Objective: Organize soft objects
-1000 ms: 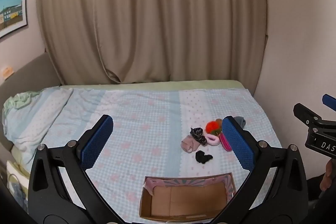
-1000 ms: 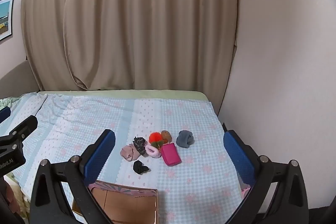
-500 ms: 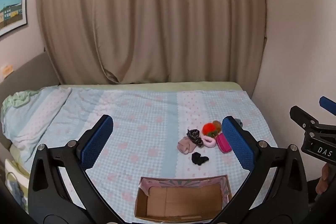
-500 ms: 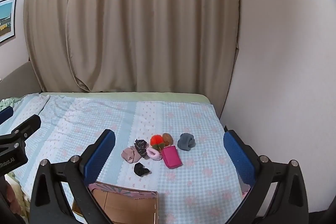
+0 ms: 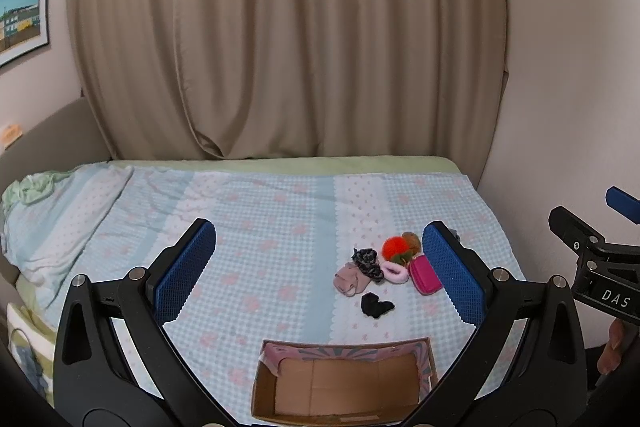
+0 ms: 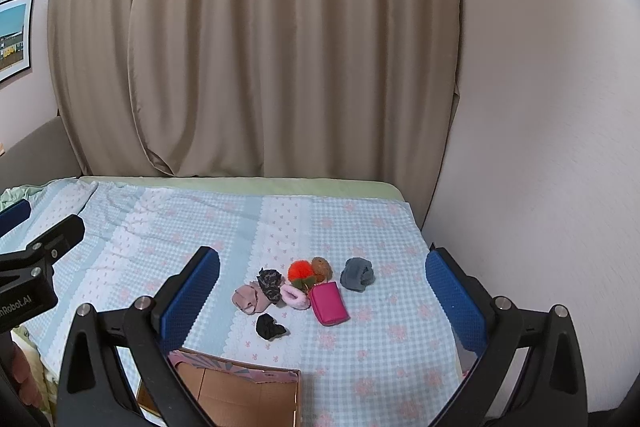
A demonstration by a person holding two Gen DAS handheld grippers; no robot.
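A cluster of soft items lies on the bed: a pink sock (image 6: 249, 298), a dark patterned scrunchie (image 6: 270, 282), an orange pom-pom (image 6: 300, 270), a brown pom-pom (image 6: 321, 266), a pink fluffy scrunchie (image 6: 295, 296), a magenta pouch (image 6: 329, 303), a grey sock (image 6: 357, 274) and a black scrunchie (image 6: 270, 327). The cluster also shows in the left wrist view (image 5: 384, 267). An open cardboard box (image 5: 344, 383) sits at the bed's near edge, empty. My left gripper (image 5: 320, 271) and right gripper (image 6: 322, 303) are both open and empty, held well above and short of the items.
The bed has a light blue checked cover (image 5: 248, 227). A pillow (image 5: 52, 211) lies at the left. Beige curtains (image 5: 280, 35) hang behind. A white wall (image 6: 540, 147) borders the bed's right side. A framed picture (image 5: 20, 15) hangs at left.
Both grippers have pulled back and risen a little; the bed, items and box sit slightly lower and smaller in view. Nothing was grasped.
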